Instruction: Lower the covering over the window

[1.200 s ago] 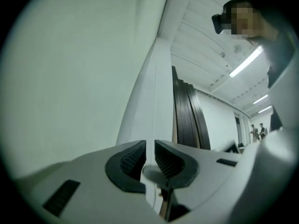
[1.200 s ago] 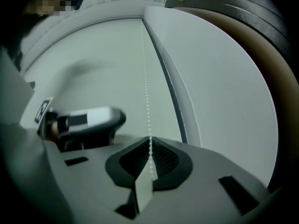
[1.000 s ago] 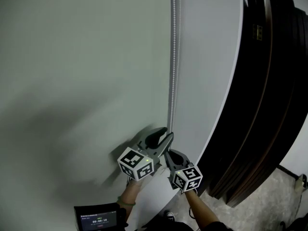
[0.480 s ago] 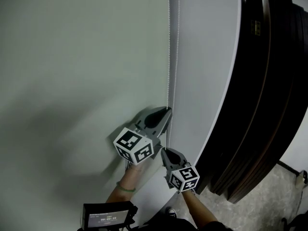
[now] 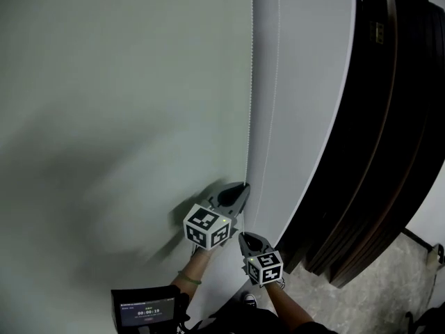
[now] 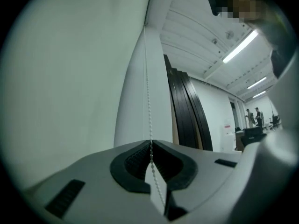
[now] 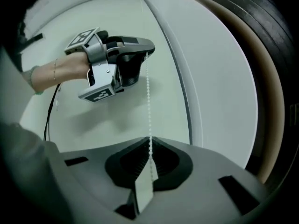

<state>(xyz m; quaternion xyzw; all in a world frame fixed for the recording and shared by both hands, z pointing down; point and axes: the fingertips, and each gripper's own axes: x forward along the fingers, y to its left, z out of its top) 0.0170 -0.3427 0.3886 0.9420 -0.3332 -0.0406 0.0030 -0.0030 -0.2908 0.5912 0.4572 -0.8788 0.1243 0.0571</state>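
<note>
A white bead chain [image 5: 249, 103] hangs down the seam between a pale green surface [image 5: 125, 103] and a light grey panel [image 5: 306, 82]. In the head view my left gripper [image 5: 243, 186] is the upper one, shut on the chain. My right gripper [image 5: 243, 235] is shut on the same chain just below it. In the left gripper view the chain [image 6: 147, 87] runs up from the closed jaws [image 6: 151, 143]. The right gripper view shows the chain [image 7: 149, 101] stretched taut from its closed jaws [image 7: 150, 139] up to the left gripper [image 7: 146, 54]. No window is in view.
Tall dark panels [image 5: 389, 131] lean along the right side, down to a speckled floor [image 5: 389, 291]. A small device with a lit screen [image 5: 144, 310] sits at the bottom left. Far off in the left gripper view, people [image 6: 252, 115] stand by desks under ceiling lights.
The left gripper rose along the chain, then came back down. The right gripper has sunk lower in the picture, still shut on the chain. The two stay close together.
</note>
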